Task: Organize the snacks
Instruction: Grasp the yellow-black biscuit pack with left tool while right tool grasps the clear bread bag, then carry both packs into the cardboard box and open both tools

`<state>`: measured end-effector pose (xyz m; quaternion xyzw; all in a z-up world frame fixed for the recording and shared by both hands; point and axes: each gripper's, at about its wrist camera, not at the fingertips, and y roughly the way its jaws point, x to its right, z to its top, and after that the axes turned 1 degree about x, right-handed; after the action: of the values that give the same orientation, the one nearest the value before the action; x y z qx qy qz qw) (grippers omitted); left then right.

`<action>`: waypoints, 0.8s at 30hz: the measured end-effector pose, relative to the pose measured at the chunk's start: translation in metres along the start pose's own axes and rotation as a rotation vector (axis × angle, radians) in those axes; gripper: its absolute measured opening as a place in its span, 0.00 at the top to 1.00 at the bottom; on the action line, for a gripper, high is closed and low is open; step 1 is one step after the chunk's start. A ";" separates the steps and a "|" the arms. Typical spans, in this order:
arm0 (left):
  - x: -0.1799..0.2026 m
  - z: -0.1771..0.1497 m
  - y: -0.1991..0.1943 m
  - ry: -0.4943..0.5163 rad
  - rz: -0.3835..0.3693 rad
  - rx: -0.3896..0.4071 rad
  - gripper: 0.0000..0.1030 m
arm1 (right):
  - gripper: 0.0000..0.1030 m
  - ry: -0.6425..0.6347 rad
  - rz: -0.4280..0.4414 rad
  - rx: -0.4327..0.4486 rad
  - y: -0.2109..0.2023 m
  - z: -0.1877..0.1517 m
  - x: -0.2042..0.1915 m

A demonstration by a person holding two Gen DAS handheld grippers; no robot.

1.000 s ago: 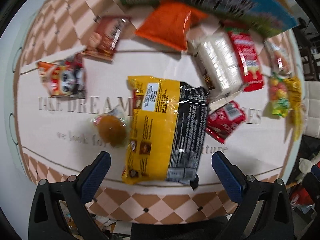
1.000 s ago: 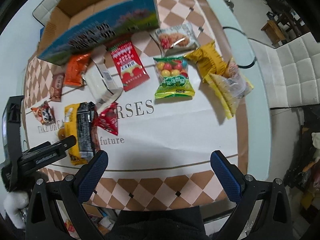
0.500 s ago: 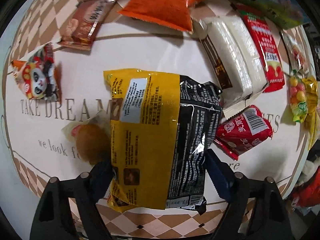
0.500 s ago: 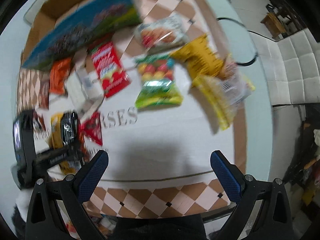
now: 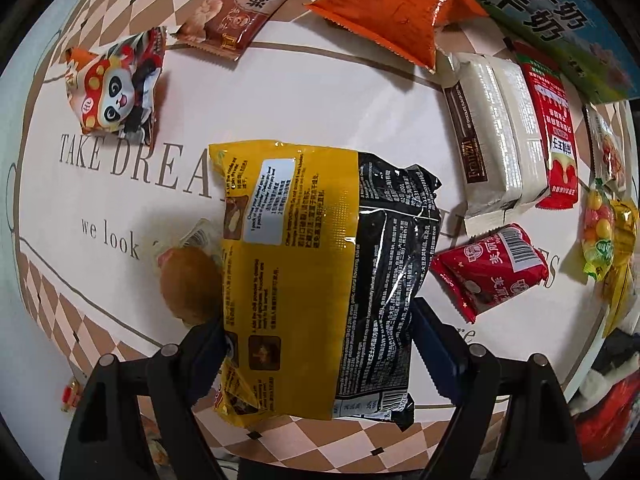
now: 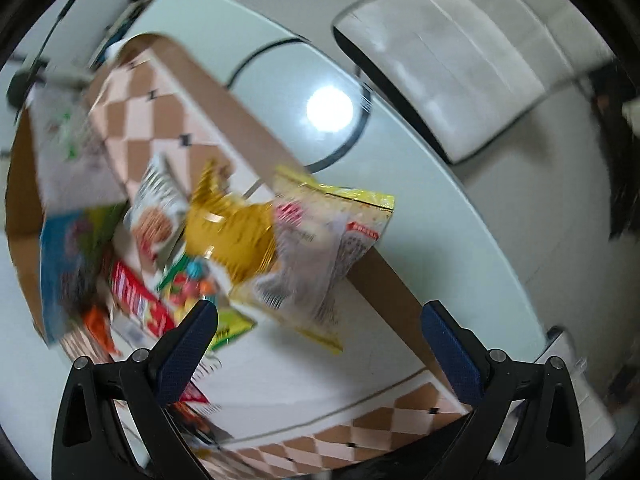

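Yellow-black noodle pack pinched between left claw pads.

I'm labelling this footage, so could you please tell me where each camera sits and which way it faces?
Left wrist: on the left gripper, facing down onto the table mat; its fingers flank the yellow-and-black noodle packet. No hand shows.
Right wrist: on the right gripper, tilted down over the mat's edge, blurred, towards a white chair; jaws open, empty.
Shared: the red packet, the printed cardboard box.
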<state>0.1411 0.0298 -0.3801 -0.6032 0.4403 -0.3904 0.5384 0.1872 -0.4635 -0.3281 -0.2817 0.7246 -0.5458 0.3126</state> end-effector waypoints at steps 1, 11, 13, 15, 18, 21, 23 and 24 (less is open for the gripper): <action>0.000 -0.001 0.002 -0.004 0.001 0.001 0.18 | 0.01 0.022 0.009 -0.009 0.004 0.004 0.003; -0.005 -0.013 0.009 -0.036 0.010 0.002 0.18 | 0.27 0.172 0.099 -0.110 0.053 0.014 0.024; 0.000 -0.008 0.003 -0.036 0.011 0.002 0.18 | 0.40 0.185 0.118 -0.118 0.060 0.014 0.025; 0.003 -0.007 -0.001 -0.033 0.020 0.007 0.18 | 0.53 0.181 0.123 -0.109 0.062 0.011 0.022; -0.002 -0.008 -0.005 -0.026 0.029 0.017 0.18 | 0.59 0.161 0.108 -0.076 0.057 0.007 0.021; -0.007 -0.012 -0.011 -0.024 0.035 0.030 0.18 | 0.62 0.119 0.089 -0.053 0.048 -0.004 0.017; -0.014 -0.017 -0.017 -0.026 0.042 0.044 0.18 | 0.63 0.082 0.085 -0.043 0.040 -0.015 0.015; -0.016 -0.020 -0.020 -0.027 0.043 0.048 0.18 | 0.63 0.057 0.083 -0.037 0.036 -0.021 0.014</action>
<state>0.1193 0.0396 -0.3582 -0.5857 0.4361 -0.3811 0.5670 0.1600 -0.4521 -0.3600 -0.2415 0.7543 -0.5267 0.3088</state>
